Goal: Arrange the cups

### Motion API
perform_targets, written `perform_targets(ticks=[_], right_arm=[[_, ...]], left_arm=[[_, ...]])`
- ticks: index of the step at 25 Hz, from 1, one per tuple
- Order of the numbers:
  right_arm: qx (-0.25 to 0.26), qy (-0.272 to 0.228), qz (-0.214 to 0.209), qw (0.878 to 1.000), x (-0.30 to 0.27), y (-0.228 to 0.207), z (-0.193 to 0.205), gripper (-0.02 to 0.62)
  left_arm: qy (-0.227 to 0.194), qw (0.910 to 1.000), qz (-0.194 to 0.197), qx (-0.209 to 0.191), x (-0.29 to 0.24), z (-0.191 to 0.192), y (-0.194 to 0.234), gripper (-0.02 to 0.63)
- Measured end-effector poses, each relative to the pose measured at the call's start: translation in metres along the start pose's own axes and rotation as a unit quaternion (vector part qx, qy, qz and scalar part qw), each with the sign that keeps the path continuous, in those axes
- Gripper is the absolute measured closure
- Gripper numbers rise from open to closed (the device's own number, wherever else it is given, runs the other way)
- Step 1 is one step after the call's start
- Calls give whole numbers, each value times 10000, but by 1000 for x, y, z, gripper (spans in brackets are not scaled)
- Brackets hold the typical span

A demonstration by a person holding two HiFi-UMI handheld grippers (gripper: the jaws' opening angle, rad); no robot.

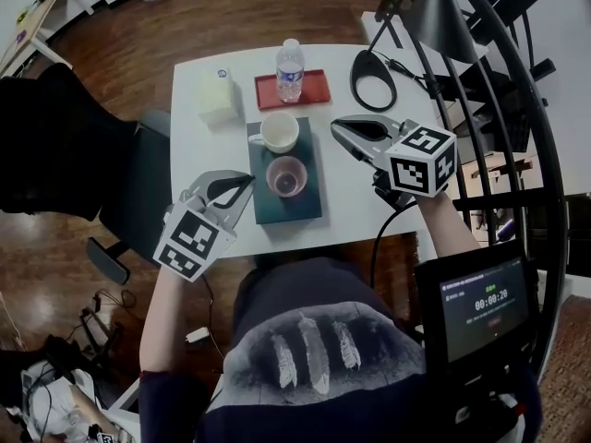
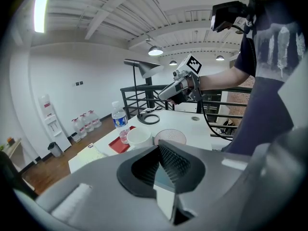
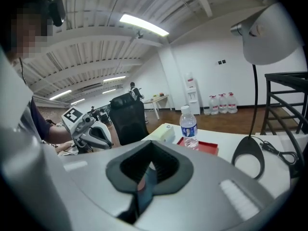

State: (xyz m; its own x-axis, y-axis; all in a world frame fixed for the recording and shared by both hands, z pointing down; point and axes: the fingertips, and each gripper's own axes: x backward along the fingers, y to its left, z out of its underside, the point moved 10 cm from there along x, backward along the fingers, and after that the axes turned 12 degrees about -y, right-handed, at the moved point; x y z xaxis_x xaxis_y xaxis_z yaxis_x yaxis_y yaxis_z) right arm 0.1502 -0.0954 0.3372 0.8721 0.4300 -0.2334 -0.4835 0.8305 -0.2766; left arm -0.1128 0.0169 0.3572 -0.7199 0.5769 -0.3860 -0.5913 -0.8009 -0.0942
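While both cups stand on the dark green tray near the middle of the white worktop, neither one is gripped. The white cup sits on the tray's far half with its handle turned toward the person's left. The pink cup stands just nearer the person, close to the white one; whether they touch cannot be told. Both cups are upright with their mouths up, and the pink one is darker at the bottom.

The left tongs hover off the tray's left edge, level with the pink cup, and are closed pad against pad. The right tongs hang off the tray's right edge, level with the white cup, pointing toward it; they too are closed pad against pad.

Beyond the dark tray lies a red tray with a water bottle upright on it. A pale yellow box stands to its left, and the black ring base of a lamp rests to its right. A black chair stands off the worktop's left side.
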Motion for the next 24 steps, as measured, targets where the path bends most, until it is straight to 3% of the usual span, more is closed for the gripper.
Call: perform_targets(ticks=[11,24], right_arm=[[-78,343,-156,9993,-18,-2,20,592],[161,709,90,9973,-25,-16,62,592]], left_arm=[[173,9998,16,-1,-6,3,11,591],[398,9986,-97,324,-9,33,28,591]])
